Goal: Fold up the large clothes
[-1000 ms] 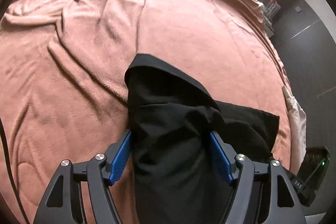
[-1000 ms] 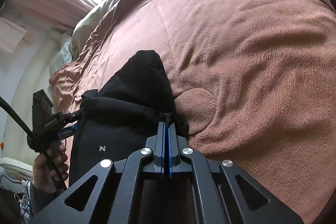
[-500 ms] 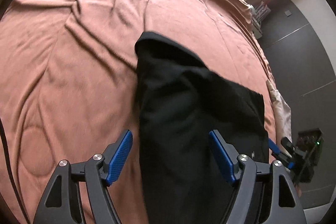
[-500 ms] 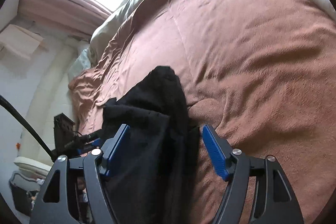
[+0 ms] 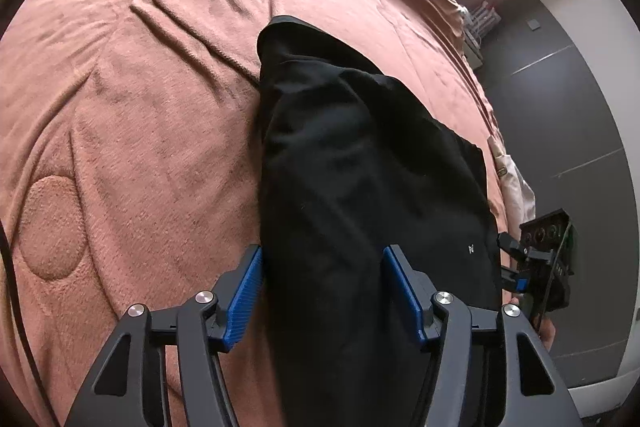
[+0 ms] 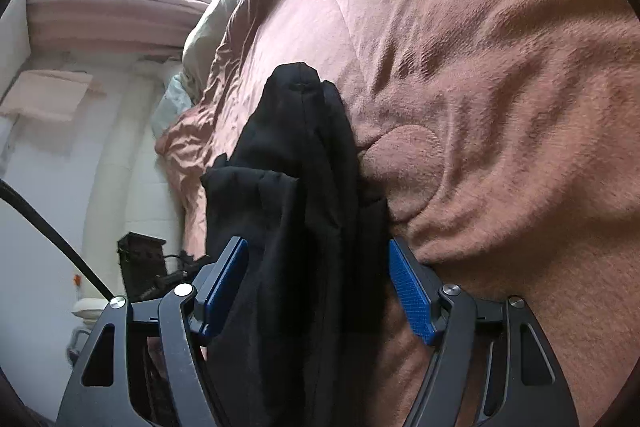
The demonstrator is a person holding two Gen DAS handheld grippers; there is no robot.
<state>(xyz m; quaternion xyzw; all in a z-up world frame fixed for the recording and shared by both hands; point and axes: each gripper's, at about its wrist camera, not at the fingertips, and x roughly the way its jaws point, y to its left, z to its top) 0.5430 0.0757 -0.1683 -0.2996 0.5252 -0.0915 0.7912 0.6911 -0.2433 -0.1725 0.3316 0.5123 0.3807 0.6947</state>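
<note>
Left gripper (image 5: 322, 291) fingers have just been closing, black garment between; right gripper (image 6: 318, 285) spread.

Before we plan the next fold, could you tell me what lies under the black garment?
The black garment lies on the brown blanket, which shows all round its far end. Whatever sits directly beneath the cloth, and between its folded layers, is covered and cannot be seen.

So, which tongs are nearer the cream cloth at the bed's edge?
Right. The right tongs, just opened over the black garment, sit below the cream cloth in the left wrist view; the left tongs, just closing, straddle that garment, farther off.
</note>
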